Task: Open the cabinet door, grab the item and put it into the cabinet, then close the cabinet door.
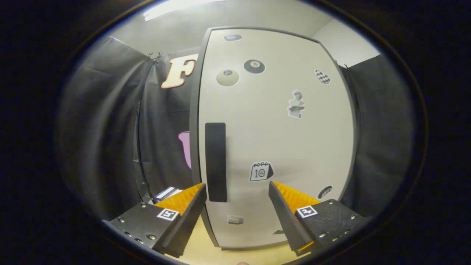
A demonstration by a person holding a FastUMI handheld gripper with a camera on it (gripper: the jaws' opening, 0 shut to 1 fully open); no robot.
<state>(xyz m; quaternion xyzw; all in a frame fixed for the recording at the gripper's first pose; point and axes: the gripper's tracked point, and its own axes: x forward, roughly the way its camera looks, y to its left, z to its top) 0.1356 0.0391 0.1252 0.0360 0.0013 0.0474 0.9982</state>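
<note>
A pale cabinet door [279,147] with several stickers stands shut straight ahead of me. Its dark upright handle [215,162] runs along the door's left side. My gripper [237,191] is open, with the handle's lower end showing between the fingers and nearer the left one. Nothing is held. A small white and blue box [167,193] lies on the tabletop to the left of the cabinet, partly hidden behind my left finger [184,200].
The cabinet stands on a light wooden tabletop [206,250]. Black cloth walls hang to the left and right of it. A thin dark pole [139,147] stands in the back left corner.
</note>
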